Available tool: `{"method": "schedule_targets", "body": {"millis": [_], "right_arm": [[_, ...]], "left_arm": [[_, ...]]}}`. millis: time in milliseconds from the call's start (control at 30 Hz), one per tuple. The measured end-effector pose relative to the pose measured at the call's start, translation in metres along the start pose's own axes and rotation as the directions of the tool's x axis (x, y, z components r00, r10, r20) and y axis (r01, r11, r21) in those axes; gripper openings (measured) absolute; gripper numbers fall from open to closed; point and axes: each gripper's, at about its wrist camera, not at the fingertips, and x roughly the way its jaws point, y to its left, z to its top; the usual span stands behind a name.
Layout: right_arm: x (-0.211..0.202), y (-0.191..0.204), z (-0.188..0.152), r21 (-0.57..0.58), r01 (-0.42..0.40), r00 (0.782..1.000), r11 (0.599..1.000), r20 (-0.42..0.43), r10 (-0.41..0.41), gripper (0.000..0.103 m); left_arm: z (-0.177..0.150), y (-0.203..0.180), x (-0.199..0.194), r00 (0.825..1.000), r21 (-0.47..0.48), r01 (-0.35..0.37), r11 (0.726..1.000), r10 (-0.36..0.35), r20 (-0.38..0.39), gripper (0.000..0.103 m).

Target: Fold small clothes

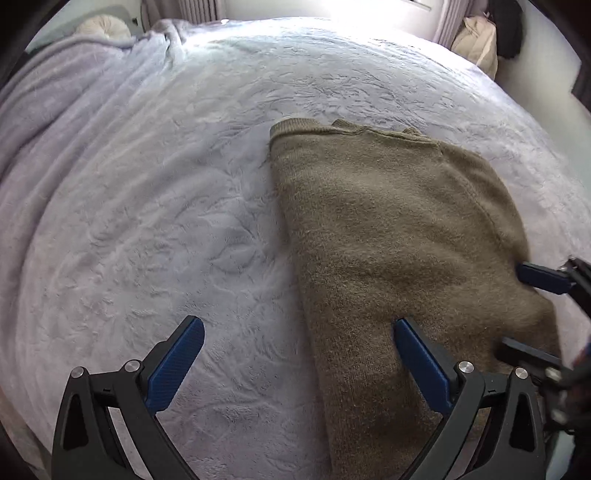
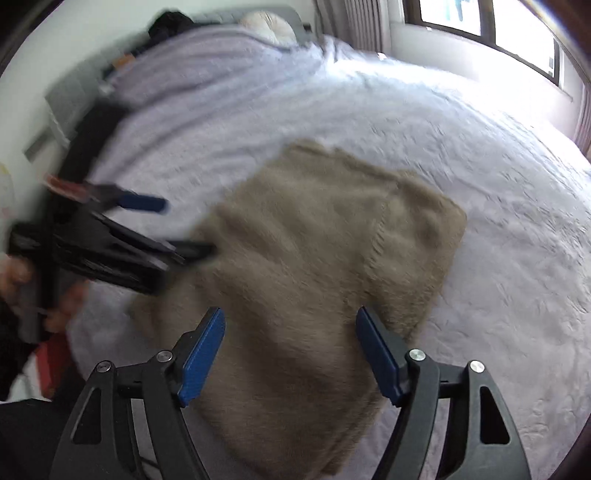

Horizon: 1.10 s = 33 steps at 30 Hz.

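A folded olive-brown knit sweater (image 1: 391, 236) lies flat on the pale lilac bedspread (image 1: 155, 221). My left gripper (image 1: 299, 325) is open, hovering over the sweater's left edge, one finger over the bedspread and one over the knit. The right gripper (image 1: 532, 306) shows at the right edge, open beside the sweater's right side. In the right wrist view, which is blurred, my right gripper (image 2: 290, 314) is open and empty above the near part of the sweater (image 2: 325, 251). The left gripper (image 2: 173, 225) shows at the left, open at the sweater's left edge.
A bunched lilac blanket (image 1: 66, 85) lies along the bed's far left with a cream pillow (image 1: 103, 27) behind it. Bags (image 1: 480, 40) sit at the far right corner. A window (image 2: 480, 22) and curtains stand behind the bed.
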Motion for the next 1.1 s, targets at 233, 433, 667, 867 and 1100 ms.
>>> {"method": "schedule_targets", "body": {"millis": [233, 433, 667, 867, 1100], "right_arm": [[-0.024, 0.013, 0.008, 0.003, 0.061, 0.996, 0.998, 0.066, -0.061, 0.078], [-0.003, 0.017, 0.025, -0.017, 0.057, 0.998, 0.998, 0.022, -0.057, 0.078], [0.013, 0.000, 0.016, 0.048, 0.050, 0.998, 0.998, -0.028, -0.049, 0.080], [-0.006, 0.005, -0.004, 0.048, 0.093, 0.995, 0.994, -0.042, -0.091, 0.080], [-0.031, 0.011, -0.014, 0.117, 0.140, 0.988, 0.983, -0.082, -0.131, 0.080]], "left_arm": [[0.003, -0.021, -0.027, 0.998, 0.023, -0.001, 1.000, -0.001, 0.069, 0.103], [0.022, -0.034, -0.005, 0.999, 0.004, -0.021, 1.000, 0.021, 0.037, 0.103], [0.024, -0.032, 0.024, 0.999, -0.044, -0.012, 0.999, 0.011, -0.039, 0.103], [0.015, -0.034, 0.007, 0.998, -0.023, -0.067, 0.998, 0.066, -0.021, 0.103], [0.004, -0.043, -0.026, 0.995, -0.009, -0.095, 0.995, 0.095, 0.016, 0.103]]}}
